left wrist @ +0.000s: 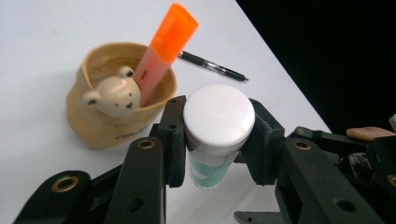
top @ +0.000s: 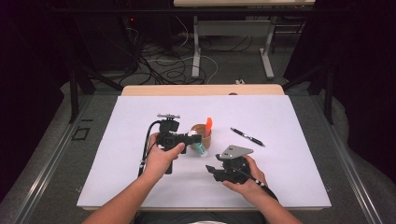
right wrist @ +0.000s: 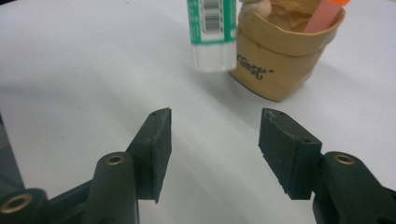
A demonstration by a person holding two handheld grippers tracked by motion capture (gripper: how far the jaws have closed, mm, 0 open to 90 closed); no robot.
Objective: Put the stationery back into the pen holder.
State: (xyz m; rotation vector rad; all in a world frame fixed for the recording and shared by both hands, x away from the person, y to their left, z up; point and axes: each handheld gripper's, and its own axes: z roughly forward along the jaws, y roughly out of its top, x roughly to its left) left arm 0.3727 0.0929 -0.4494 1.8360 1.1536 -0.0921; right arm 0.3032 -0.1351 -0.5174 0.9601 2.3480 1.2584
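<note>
Left gripper [left wrist: 219, 140] is clamping the barcoded green-white tube [left wrist: 215, 133]; right gripper [right wrist: 215, 149] is hanging released, empty; pot [right wrist: 280, 56] is reading "Best".

Dark room; cables [top: 161, 65] tangled on grey floor [top: 233, 70] behind white table [top: 140, 107]

The glue stick [left wrist: 218, 135] looks like smooth plastic, its white cap matt, its green-and-white label slightly glossy. The tan holder [left wrist: 119, 100] looks like crinkled matt paper with a smooth bear head. The orange highlighter [left wrist: 166, 46] is smooth, satiny plastic. The jaw pads [right wrist: 156, 149] look matt, rough black rubber. The table [top: 280, 177] is matt white.
</note>
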